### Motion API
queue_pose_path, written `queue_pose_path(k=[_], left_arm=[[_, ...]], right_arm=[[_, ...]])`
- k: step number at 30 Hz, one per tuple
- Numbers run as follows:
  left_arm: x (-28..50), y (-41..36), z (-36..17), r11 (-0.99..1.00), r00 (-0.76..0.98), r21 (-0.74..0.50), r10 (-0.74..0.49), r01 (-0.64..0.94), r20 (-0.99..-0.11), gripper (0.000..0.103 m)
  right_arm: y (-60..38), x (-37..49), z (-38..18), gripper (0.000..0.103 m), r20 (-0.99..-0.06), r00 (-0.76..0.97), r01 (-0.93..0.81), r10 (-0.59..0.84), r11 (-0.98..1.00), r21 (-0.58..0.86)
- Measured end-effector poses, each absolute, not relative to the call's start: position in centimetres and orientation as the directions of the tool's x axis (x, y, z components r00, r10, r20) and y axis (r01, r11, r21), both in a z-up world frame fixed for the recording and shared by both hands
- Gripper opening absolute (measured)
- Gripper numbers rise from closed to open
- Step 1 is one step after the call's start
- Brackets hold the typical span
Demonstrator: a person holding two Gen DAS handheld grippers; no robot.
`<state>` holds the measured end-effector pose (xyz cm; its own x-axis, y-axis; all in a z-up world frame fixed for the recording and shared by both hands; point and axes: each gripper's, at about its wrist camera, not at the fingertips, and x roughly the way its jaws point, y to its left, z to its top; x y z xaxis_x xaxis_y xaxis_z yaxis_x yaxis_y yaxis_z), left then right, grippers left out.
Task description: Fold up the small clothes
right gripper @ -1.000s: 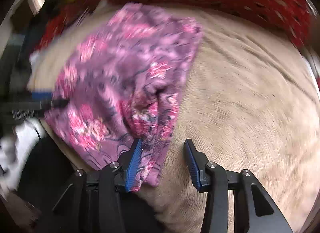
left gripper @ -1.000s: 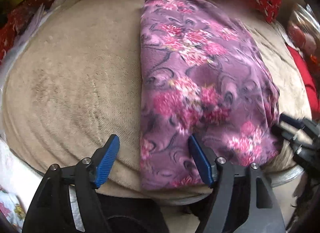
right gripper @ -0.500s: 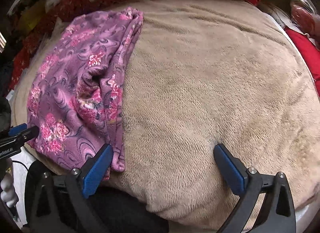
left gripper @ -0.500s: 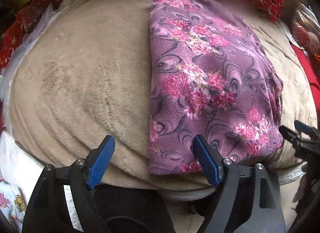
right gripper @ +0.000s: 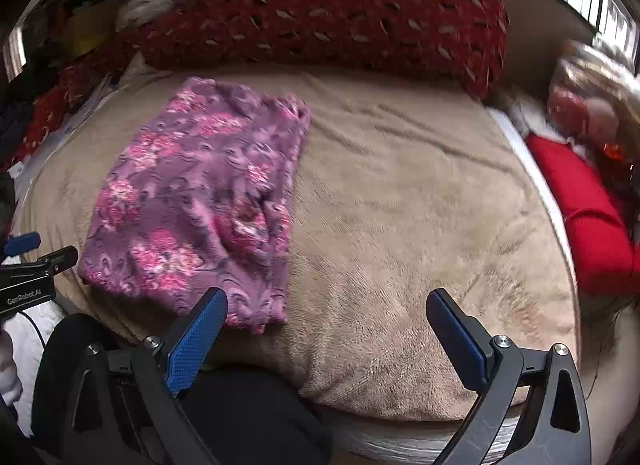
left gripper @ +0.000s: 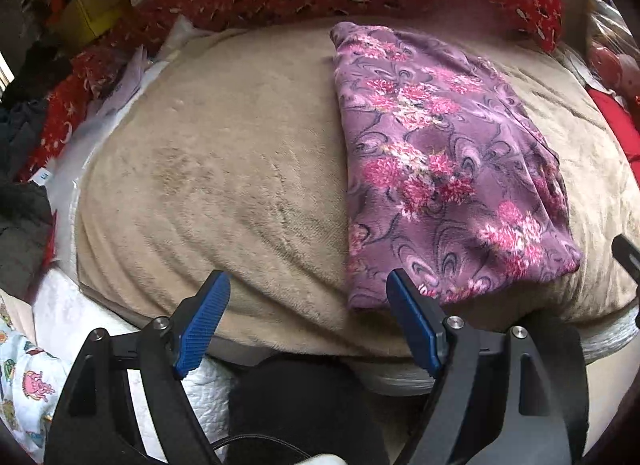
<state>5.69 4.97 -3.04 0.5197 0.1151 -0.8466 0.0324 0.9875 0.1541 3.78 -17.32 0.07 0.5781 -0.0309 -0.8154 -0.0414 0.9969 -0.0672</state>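
Both jaws spread and empty, the left gripper [left gripper: 308,329] and right gripper [right gripper: 328,341] hang over the beige cushion [right gripper: 400,225] where the purple floral garment [right gripper: 200,205] lies folded lengthwise — next, likely, a crosswise fold calling for a fresh pinch on its near hem.

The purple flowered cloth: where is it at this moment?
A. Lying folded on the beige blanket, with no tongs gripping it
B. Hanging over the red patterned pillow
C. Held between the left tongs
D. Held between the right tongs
A: the purple flowered cloth lies flat on the beige blanket, and the left tongs and right tongs are open with nothing between them.
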Motion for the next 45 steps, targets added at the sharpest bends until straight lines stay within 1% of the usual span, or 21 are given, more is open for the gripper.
queue_pose_path(k=[5, 9, 23, 45], left_arm=[[5.7, 6.5, -3.7, 0.989, 0.496, 0.140, 0.103, 0.039, -0.862, 0.081], [6.2, 6.8, -4.1, 0.987, 0.490, 0.154, 0.109, 0.053, -0.865, 0.081], [4.9, 4.3, -3.0, 0.975, 0.502, 0.157, 0.057, 0.159, -0.863, 0.081], [3.2, 2.5, -0.9, 0.980, 0.536, 0.098, -0.009, 0.172, -0.844, 0.081]], right_arm=[[-16.1, 3.4, 1.4, 0.100, -0.788, 0.615, -0.078, -0.015, 0.994, -0.080], [-15.1, 3.6, 1.7, 0.101, -0.774, 0.633, -0.090, -0.012, 0.992, -0.089], [-15.7, 3.9, 1.7, 0.101, -0.784, 0.620, -0.070, 0.002, 0.996, -0.053], [-16.0, 2.4, 2.5, 0.101, -0.763, 0.646, -0.078, 0.010, 0.996, -0.053]])
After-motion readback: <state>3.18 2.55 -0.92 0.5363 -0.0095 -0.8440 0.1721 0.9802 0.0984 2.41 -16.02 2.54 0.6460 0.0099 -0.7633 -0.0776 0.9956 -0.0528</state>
